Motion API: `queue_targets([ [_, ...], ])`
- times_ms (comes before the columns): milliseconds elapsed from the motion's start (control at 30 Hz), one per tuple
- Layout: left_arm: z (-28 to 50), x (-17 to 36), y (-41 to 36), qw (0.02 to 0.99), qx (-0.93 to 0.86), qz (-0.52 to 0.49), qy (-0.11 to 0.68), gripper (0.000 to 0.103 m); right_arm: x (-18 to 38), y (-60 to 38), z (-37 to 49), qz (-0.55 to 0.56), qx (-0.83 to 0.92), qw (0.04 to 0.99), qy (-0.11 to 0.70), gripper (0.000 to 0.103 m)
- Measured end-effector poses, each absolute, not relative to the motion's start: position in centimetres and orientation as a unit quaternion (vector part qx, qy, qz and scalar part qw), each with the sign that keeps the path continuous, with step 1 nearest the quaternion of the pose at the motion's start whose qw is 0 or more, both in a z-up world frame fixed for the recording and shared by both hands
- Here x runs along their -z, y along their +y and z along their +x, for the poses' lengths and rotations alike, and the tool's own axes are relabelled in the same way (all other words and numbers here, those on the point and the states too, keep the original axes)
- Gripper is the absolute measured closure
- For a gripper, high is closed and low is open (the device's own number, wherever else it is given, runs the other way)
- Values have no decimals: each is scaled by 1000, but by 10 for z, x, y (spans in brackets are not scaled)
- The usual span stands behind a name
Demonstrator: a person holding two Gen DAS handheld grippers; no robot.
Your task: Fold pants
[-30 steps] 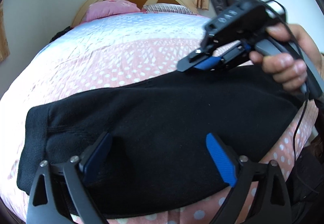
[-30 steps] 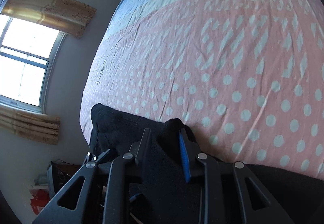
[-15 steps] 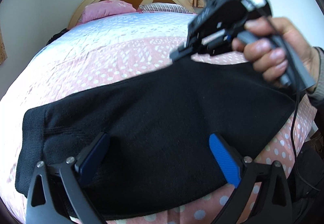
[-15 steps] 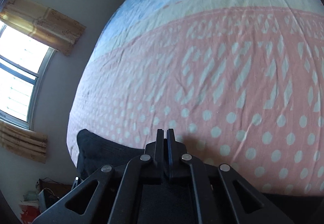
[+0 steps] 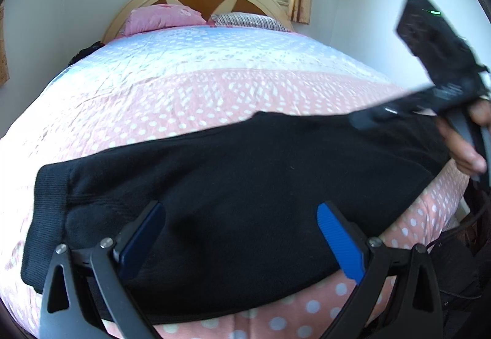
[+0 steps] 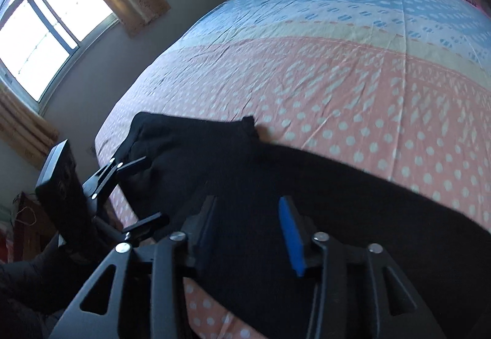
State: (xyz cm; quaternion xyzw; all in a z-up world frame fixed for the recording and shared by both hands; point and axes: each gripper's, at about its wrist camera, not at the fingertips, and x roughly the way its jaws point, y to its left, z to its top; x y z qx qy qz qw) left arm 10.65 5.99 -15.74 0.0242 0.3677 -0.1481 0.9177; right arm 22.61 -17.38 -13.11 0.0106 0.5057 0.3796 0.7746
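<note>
Polka-dot bedspread (image 5: 214,99) under black pants (image 5: 245,185) lying flat across the bed's near edge. Left claw (image 5: 242,234) spread wide over the cloth, gripping nothing; right claw (image 6: 248,225) opening, empty, above the far hem. Could drag or bunch the fold if closed on one layer only.

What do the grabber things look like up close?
Each is black, with two fingers on slotted struts, silver screws, and ribbed blue pads. The right gripper has a boxy black body with a small green light and a black cable hanging down.
</note>
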Motion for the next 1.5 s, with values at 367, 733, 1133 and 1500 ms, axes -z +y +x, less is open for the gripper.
queue_targets([
  [367, 102, 156, 55, 918, 119, 57, 374, 0, 155, -220, 173, 48, -371, 793, 480, 57],
  [733, 102, 156, 49, 922, 111, 65, 365, 0, 153, -288, 158, 90, -312, 837, 440, 57],
  [1133, 104, 144, 43, 925, 101, 42, 365, 0, 159, -320, 162, 107, -255, 853, 443, 57],
  [1500, 123, 160, 28, 906, 56, 53, 417, 0, 165, -330, 161, 106, -238, 860, 438, 57],
])
